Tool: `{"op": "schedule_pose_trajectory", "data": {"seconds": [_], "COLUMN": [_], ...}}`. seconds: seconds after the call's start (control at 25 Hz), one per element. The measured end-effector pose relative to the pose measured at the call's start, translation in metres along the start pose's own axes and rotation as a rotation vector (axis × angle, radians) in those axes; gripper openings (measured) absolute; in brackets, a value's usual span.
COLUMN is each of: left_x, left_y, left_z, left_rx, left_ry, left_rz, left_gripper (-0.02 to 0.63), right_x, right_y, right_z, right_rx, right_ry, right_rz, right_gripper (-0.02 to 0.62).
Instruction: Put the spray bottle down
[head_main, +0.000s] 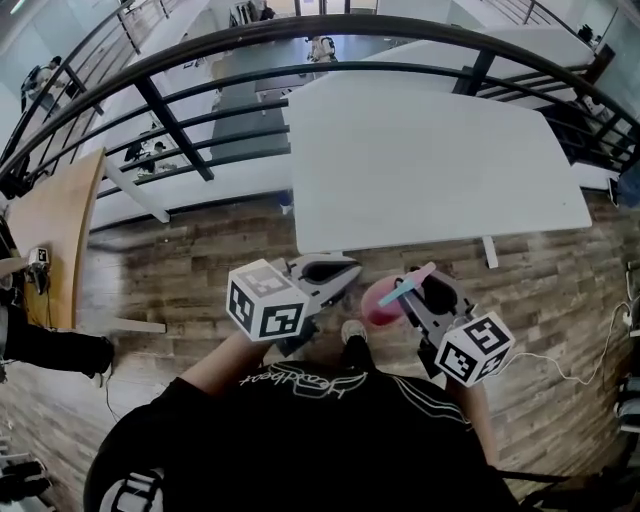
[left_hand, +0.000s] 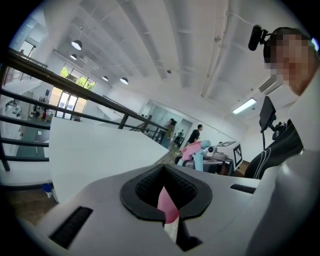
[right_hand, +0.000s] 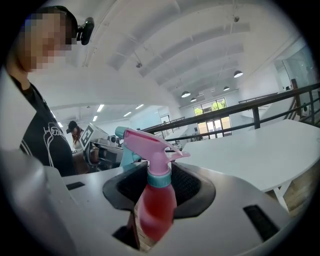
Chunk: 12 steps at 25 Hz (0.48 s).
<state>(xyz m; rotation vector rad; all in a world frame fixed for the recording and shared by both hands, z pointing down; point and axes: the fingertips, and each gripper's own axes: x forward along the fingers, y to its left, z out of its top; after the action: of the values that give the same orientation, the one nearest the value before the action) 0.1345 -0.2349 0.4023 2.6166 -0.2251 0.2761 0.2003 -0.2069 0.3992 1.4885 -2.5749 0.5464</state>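
Observation:
A pink-red spray bottle (head_main: 383, 303) with a pink head and a light-blue nozzle stands upright between the jaws of my right gripper (head_main: 405, 298), which is shut on its body. In the right gripper view the bottle (right_hand: 155, 205) fills the black pads of the right gripper (right_hand: 160, 167). My left gripper (head_main: 345, 272) hangs beside it on the left and grips nothing. Its jaws (left_hand: 163, 172) stand a narrow slit apart, and a pink sliver I cannot identify shows through. The left gripper view also catches the bottle (left_hand: 196, 152) off to the right. Both grippers hover over the floor, short of the white table (head_main: 430, 170).
The white table (left_hand: 95, 150) lies straight ahead, with its near edge just beyond the grippers. A black railing (head_main: 200, 60) curves behind it. A wooden desk (head_main: 55, 220) stands at the left. A white cable (head_main: 580, 370) trails on the wood floor at the right.

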Motion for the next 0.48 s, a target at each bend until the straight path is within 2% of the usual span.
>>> {"op": "schedule_pose_trajectory", "data": {"seconds": [0.48], "left_x": [0.063], "left_y": [0.073], "left_z": [0.02], "left_rx": [-0.071], "left_ry": [0.004], "left_rz": [0.033], "left_gripper": [0.006], "right_x": [0.057], "right_y": [-0.087], "right_z": [0.012], "right_rx": [0.014], "right_ry": [0.055], "right_rz": [0.042], "right_gripper": [0.146]}}
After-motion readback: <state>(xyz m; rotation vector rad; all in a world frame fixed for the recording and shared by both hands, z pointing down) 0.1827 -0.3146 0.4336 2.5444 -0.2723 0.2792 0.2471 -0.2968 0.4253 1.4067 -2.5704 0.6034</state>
